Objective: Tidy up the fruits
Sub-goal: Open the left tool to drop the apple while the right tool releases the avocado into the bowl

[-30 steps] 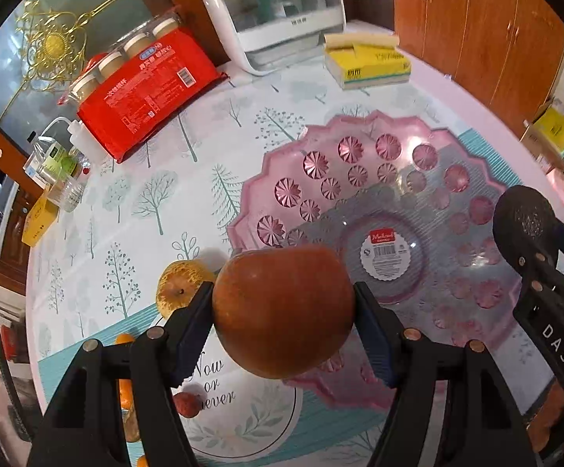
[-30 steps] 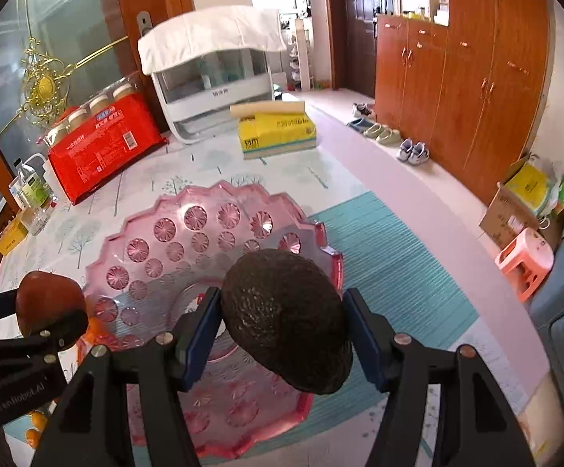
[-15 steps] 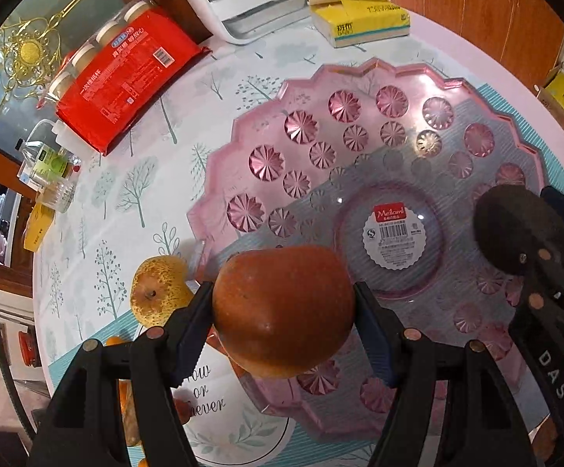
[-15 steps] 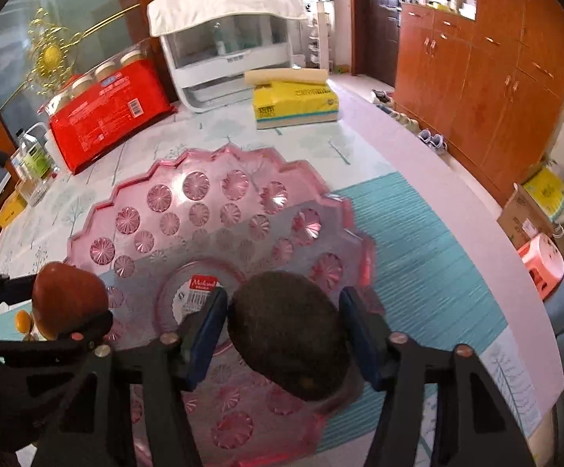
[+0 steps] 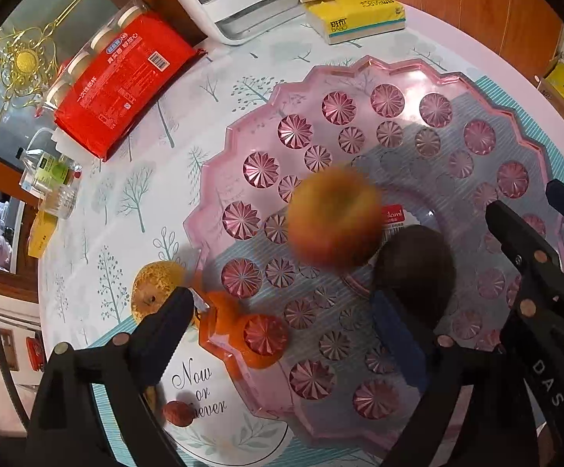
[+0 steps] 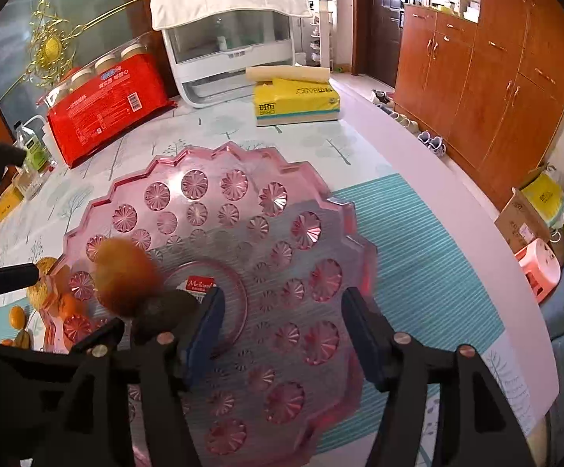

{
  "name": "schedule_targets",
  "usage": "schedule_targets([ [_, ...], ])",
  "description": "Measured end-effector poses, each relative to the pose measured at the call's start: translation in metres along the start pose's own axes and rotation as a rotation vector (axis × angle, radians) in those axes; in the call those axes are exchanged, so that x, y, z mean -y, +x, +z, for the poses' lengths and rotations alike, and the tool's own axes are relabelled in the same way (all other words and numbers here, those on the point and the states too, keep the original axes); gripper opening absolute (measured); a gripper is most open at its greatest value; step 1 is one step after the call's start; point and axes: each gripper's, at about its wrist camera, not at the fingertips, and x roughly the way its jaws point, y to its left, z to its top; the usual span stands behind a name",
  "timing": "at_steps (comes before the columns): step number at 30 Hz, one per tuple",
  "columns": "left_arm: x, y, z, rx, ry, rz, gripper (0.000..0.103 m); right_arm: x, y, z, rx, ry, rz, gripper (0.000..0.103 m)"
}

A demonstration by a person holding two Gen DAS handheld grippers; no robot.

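A pink glass fruit plate (image 5: 488, 116) (image 6: 243, 179) lies on the table. A blurred red-orange apple (image 5: 334, 220) (image 6: 124, 276) is in the plate near its centre, free of my left gripper (image 5: 288, 334), which is open above the plate's near rim. A dark avocado (image 5: 414, 268) (image 6: 165, 311) lies beside the apple. My right gripper (image 6: 282, 334) is open and empty over the plate; its fingers (image 5: 515, 233) show at the right of the left wrist view.
A yellow pear (image 5: 153, 284), small oranges (image 5: 239, 327) (image 6: 17, 315) and a small reddish fruit (image 5: 178, 412) lie by the plate's left rim. A red package (image 5: 122, 78), a yellow tissue pack (image 5: 360, 17) and a white appliance (image 6: 231, 43) stand behind.
Both grippers opened. The apple dropped from the left gripper into the plate and is still moving. The avocado dropped from the right gripper and lies beside it.
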Motion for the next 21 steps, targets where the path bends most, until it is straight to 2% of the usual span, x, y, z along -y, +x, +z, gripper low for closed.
schedule_targets([
  [8,-0.006,-0.011,-0.002,0.003,-0.029,-0.013,0.093,-0.001,-0.01,0.002,0.041,-0.016,-0.018,0.07],
  [21,-0.015,-0.027,-0.011,0.002,-0.09,-0.071,0.093,0.005,-0.027,0.004,0.076,0.002,-0.009,0.071],
])
